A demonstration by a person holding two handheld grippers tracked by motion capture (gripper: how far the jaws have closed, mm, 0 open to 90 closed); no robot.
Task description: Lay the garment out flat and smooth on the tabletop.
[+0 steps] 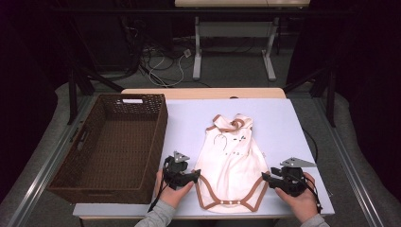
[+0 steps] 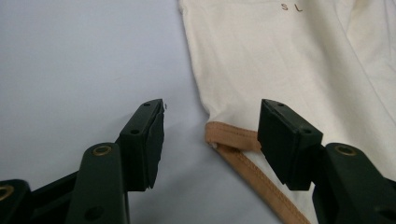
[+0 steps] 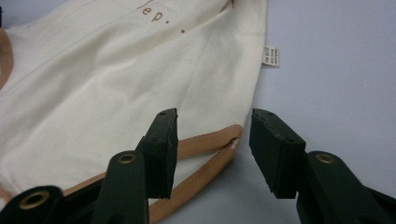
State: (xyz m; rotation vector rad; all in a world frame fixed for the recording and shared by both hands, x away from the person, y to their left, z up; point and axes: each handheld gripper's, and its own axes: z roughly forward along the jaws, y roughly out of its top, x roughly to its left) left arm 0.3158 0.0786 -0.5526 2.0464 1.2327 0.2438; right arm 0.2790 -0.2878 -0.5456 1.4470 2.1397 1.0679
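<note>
A cream baby bodysuit [image 1: 230, 156] with tan trim lies flat on the white table [image 1: 283, 123], neck end far, snap end near me. My left gripper [image 1: 195, 176] is open at the garment's near left corner; its jaws straddle the tan leg-hem corner [image 2: 229, 136] of the bodysuit [image 2: 289, 60]. My right gripper [image 1: 265, 178] is open at the near right corner, its jaws on either side of the tan hem corner [image 3: 219, 147] of the bodysuit [image 3: 116, 84]. Nothing is clamped.
A large brown wicker basket [image 1: 156, 142] stands on the left of the table, beside my left hand. A small white label [image 3: 272, 57] sticks out from the garment's side seam. Beyond the table are cables and another desk's legs [image 1: 196, 52].
</note>
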